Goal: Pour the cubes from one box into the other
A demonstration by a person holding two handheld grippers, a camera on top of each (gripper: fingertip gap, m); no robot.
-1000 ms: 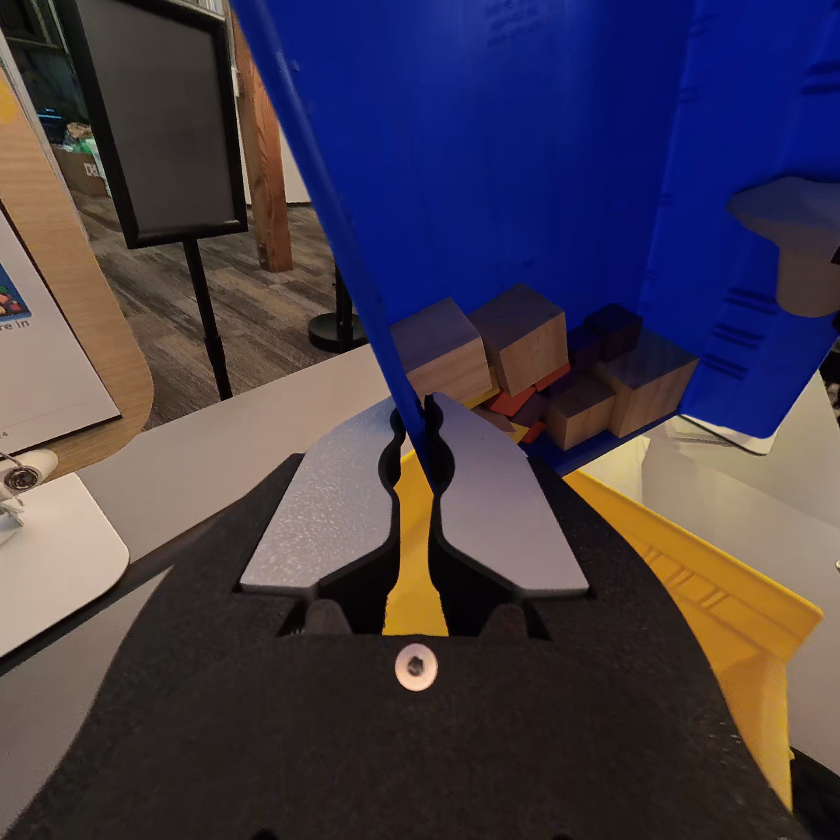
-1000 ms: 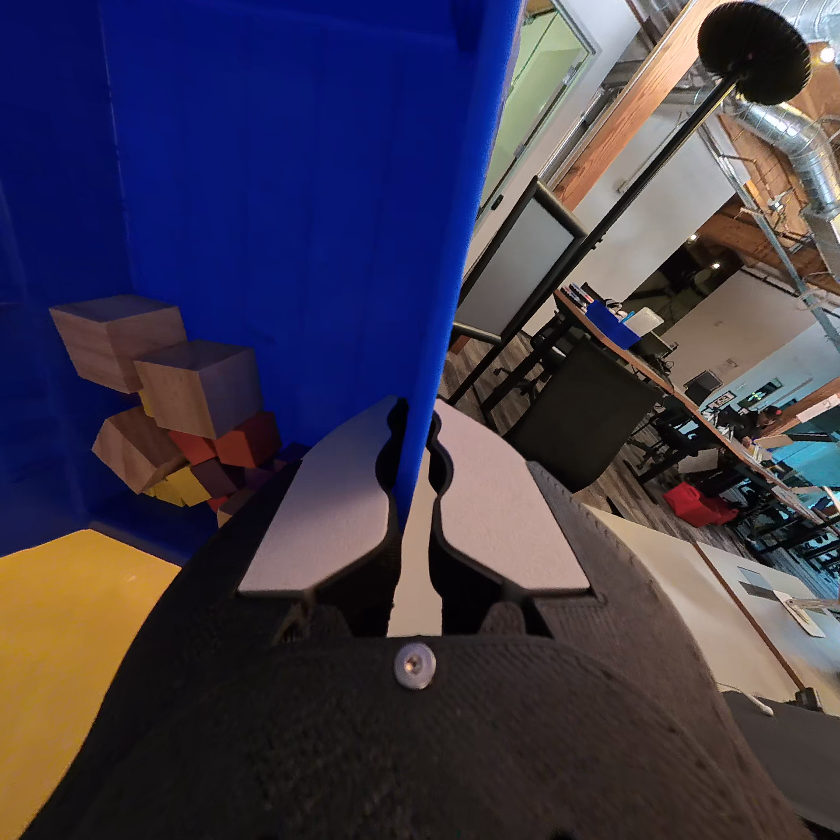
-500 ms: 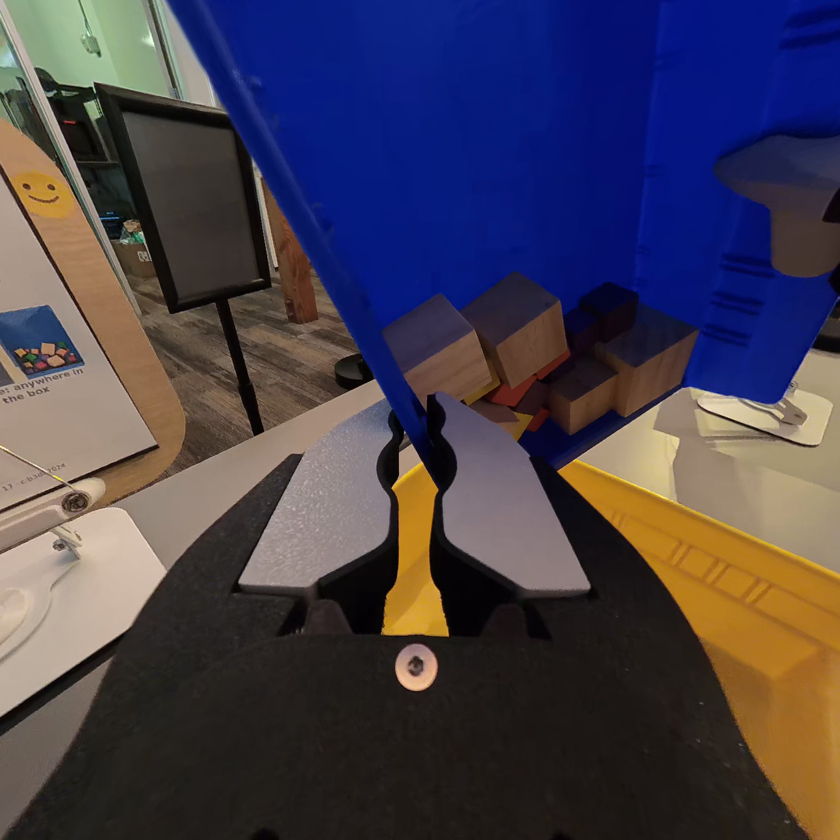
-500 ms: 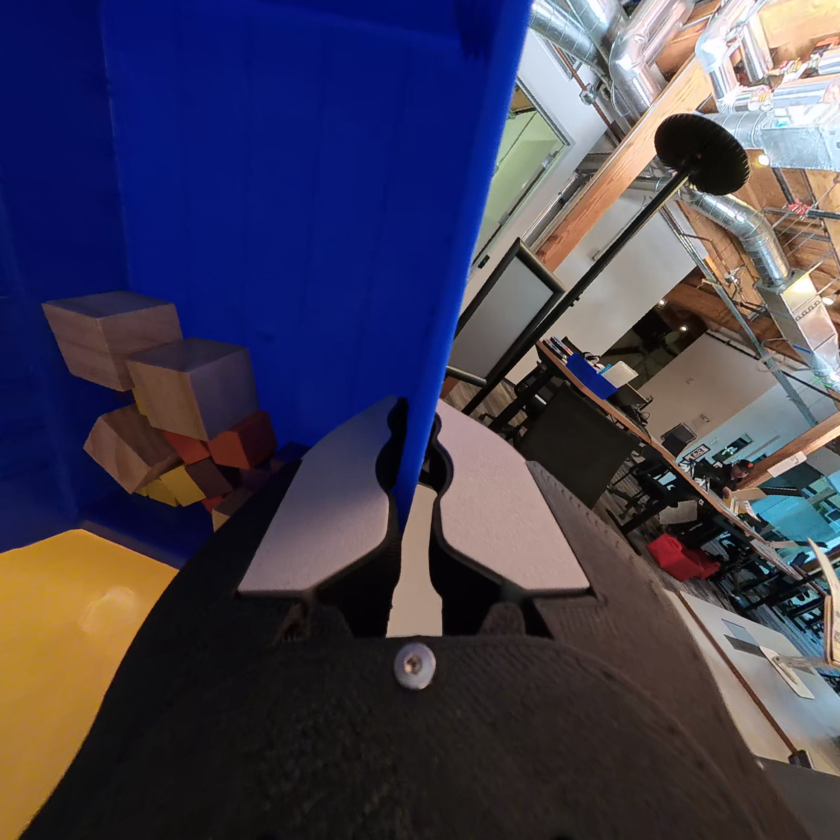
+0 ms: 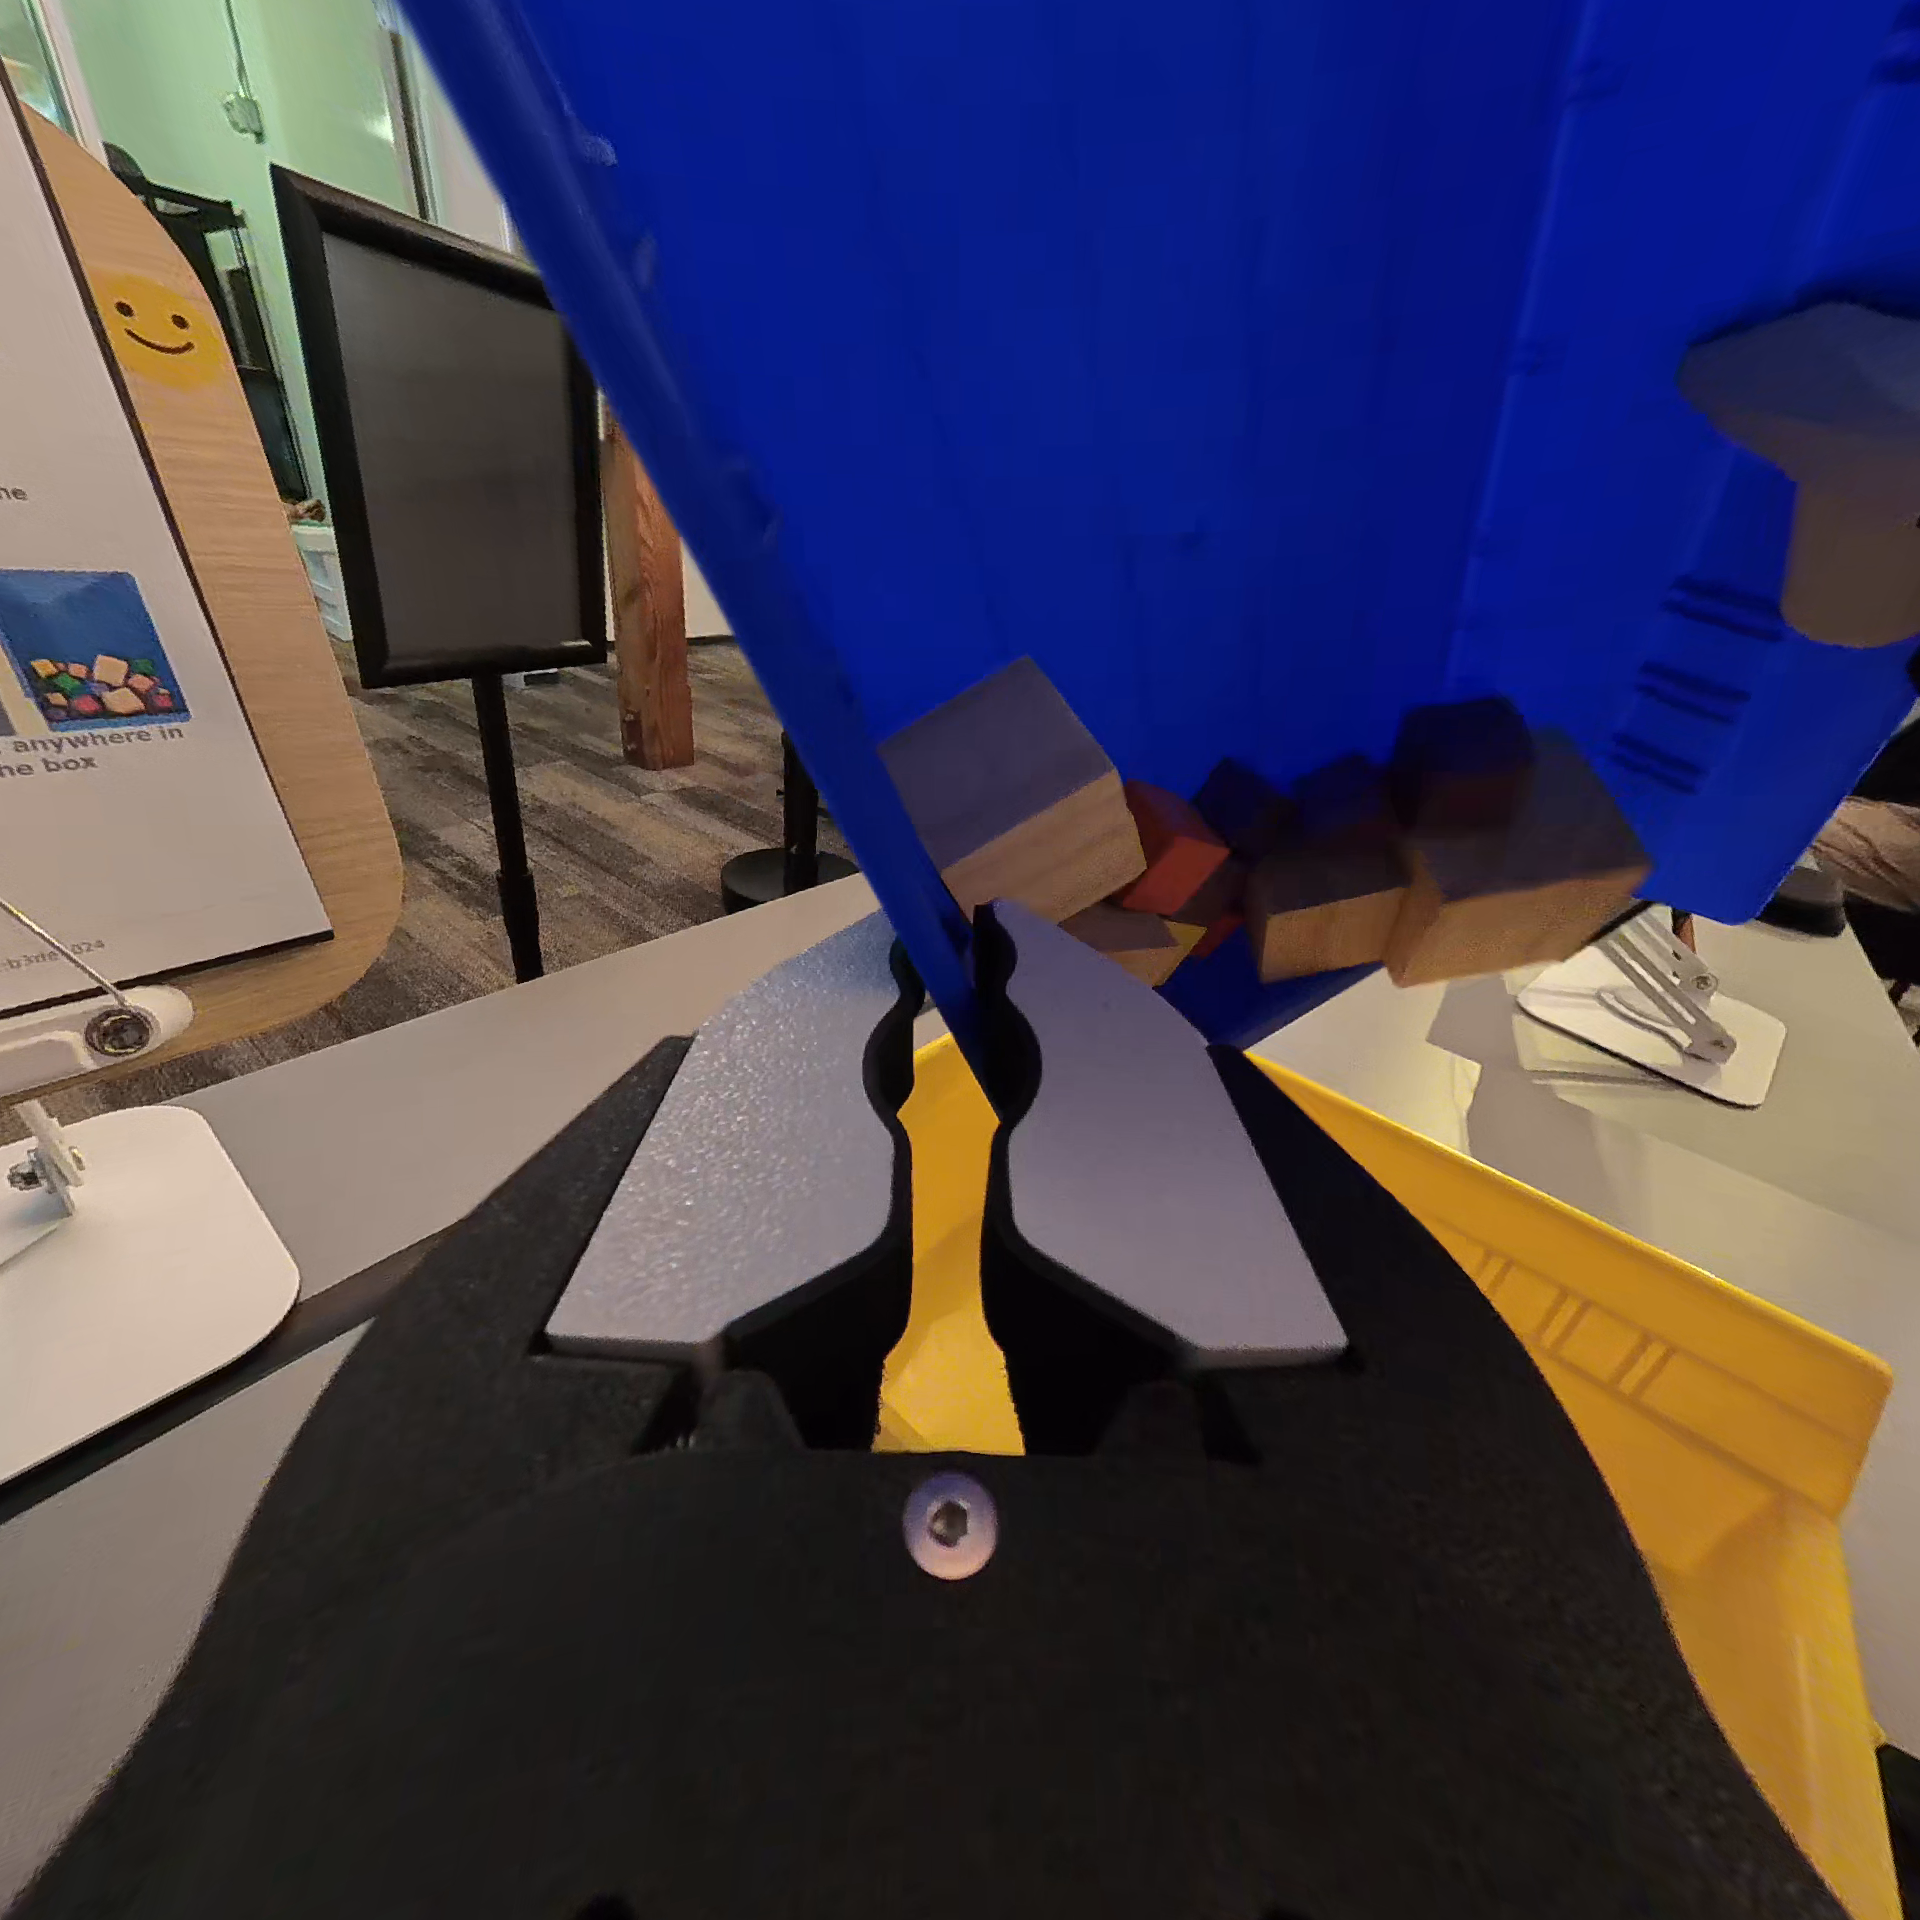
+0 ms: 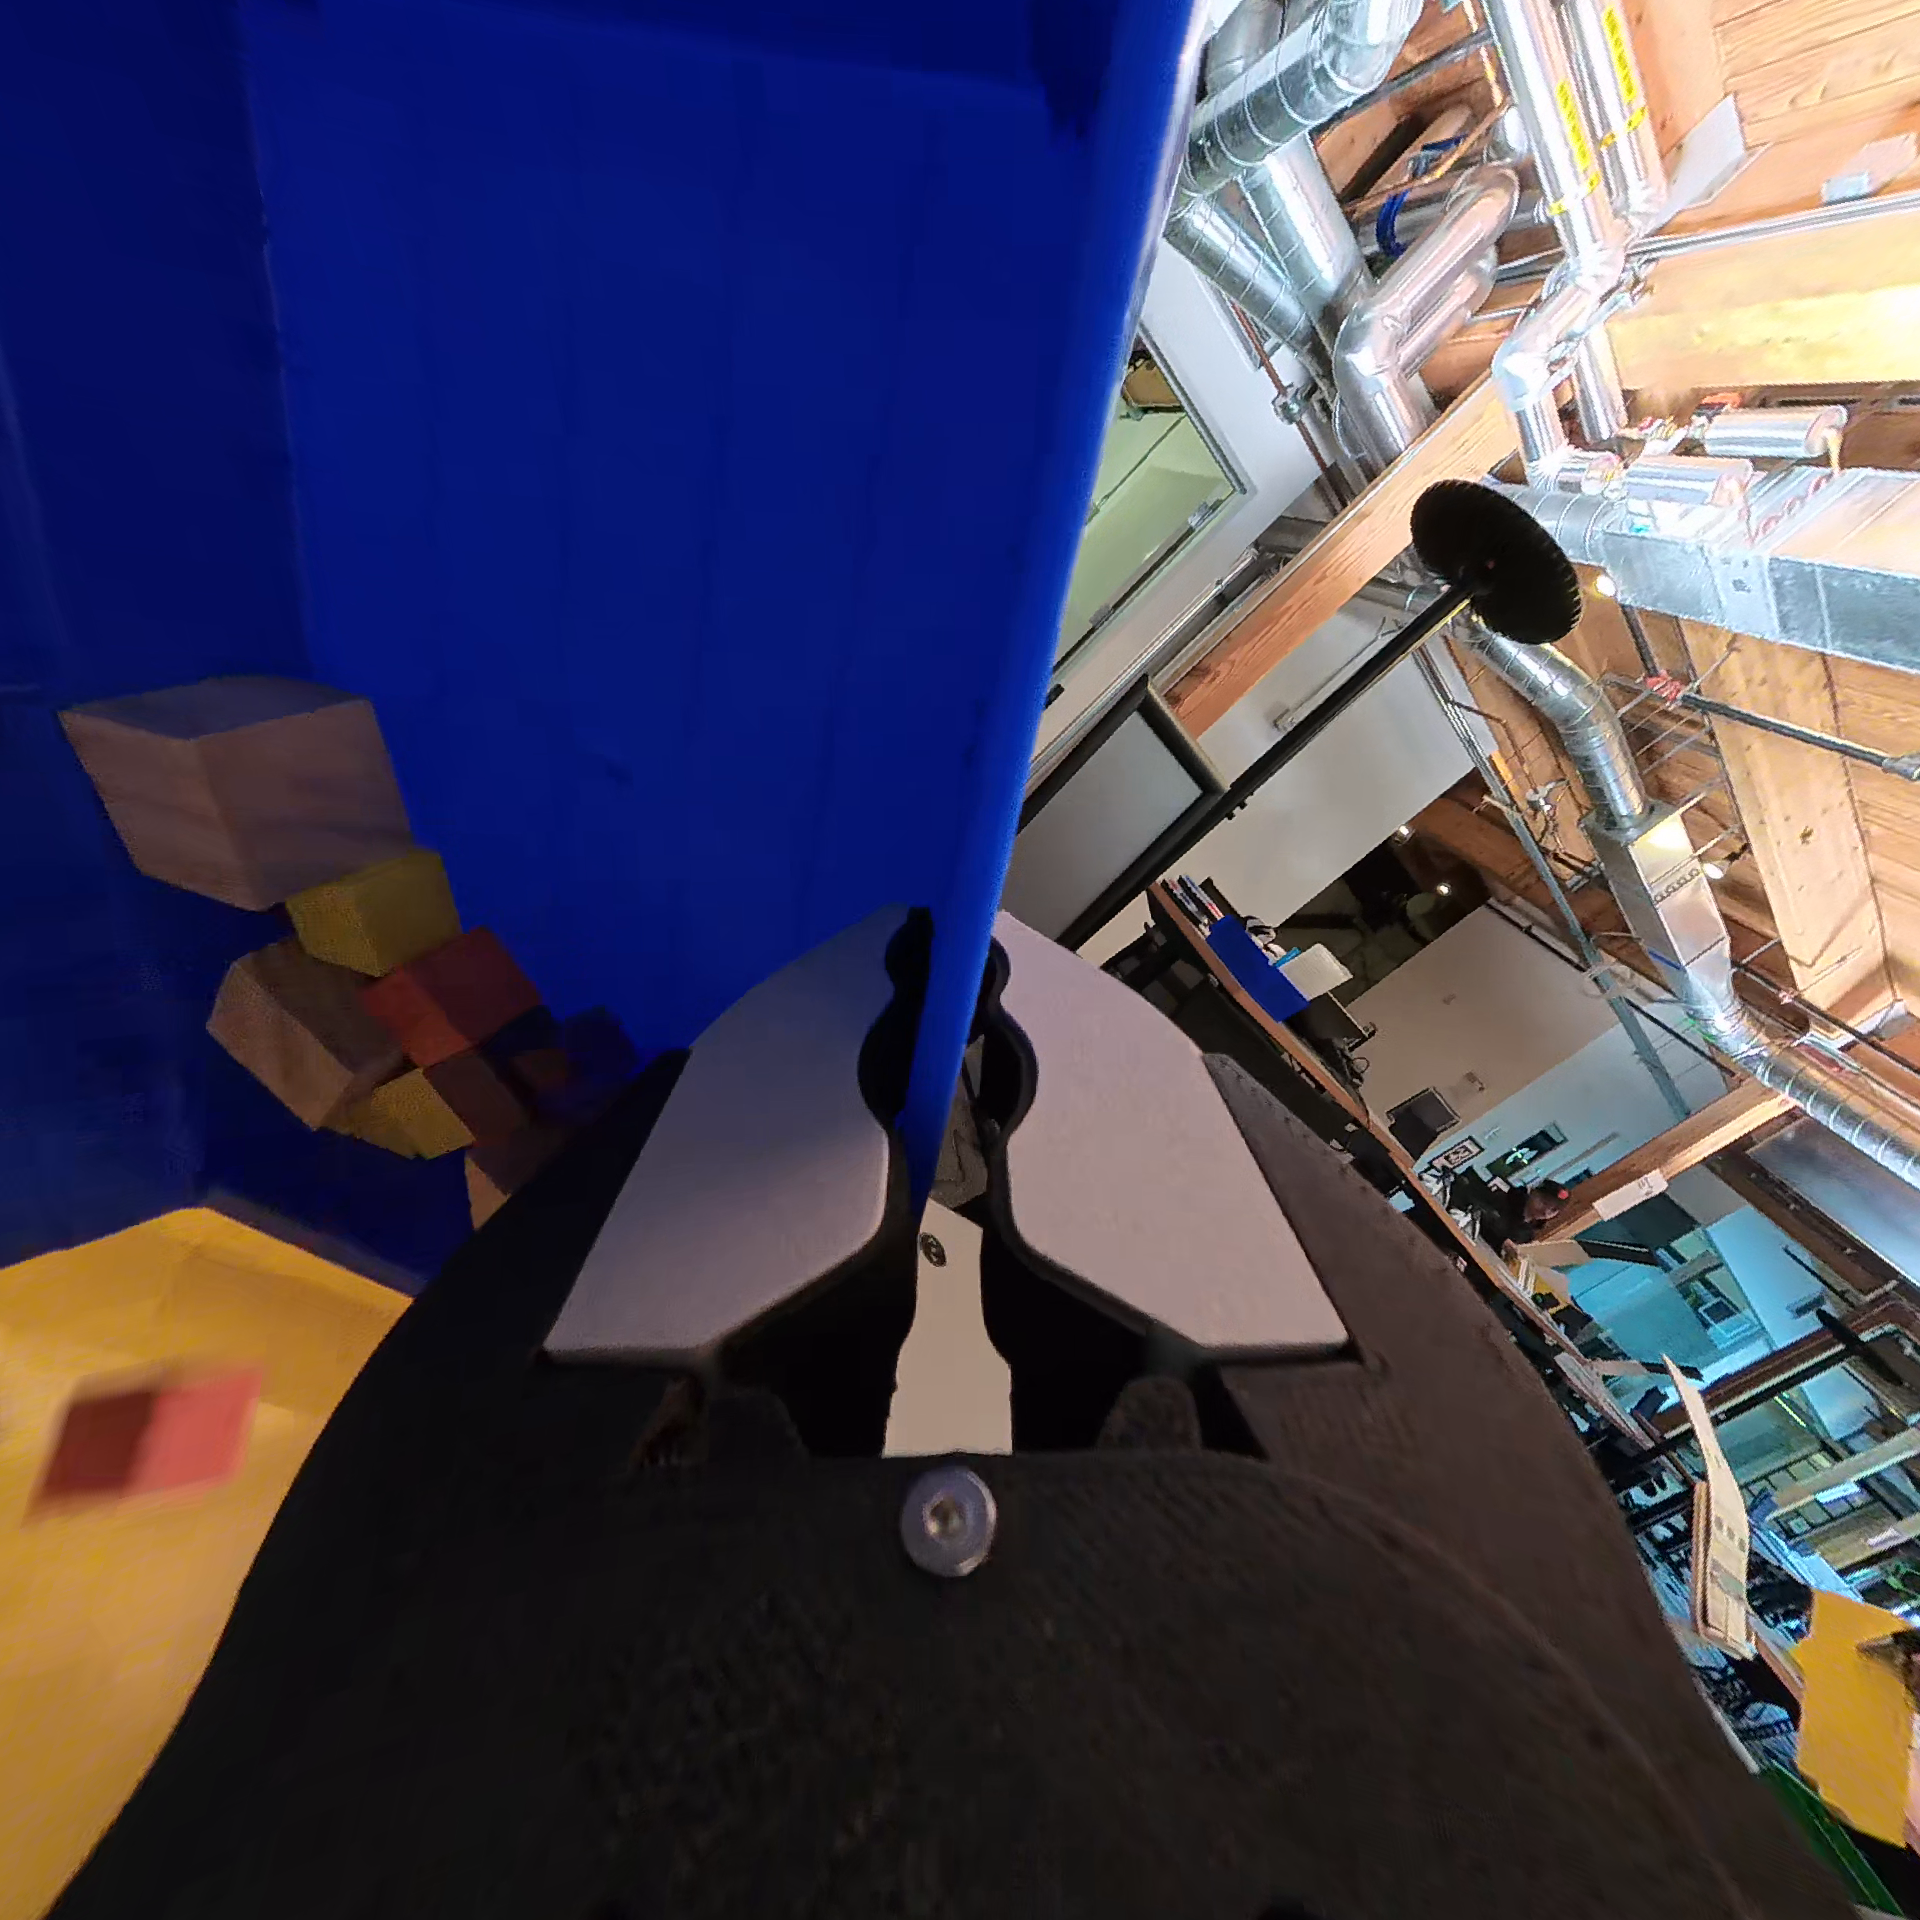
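Above grey table (image 5: 436, 1122), left tool (image 5: 951, 935) and right tool (image 6: 951, 935) each clamp tilted blue box (image 5: 1143, 364) walls.

Open-plan office: desks (image 6: 1299, 1049), exposed ducts (image 6: 1558, 707), sign stand (image 5: 457, 499).

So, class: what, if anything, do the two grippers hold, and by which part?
Both hold the blue box: the left gripper pinches one side wall's edge, the right gripper the opposite wall's.

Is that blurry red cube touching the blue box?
Apart. The right wrist view shows the red cube blurred over the yellow box, with yellow showing between it and the blue box.
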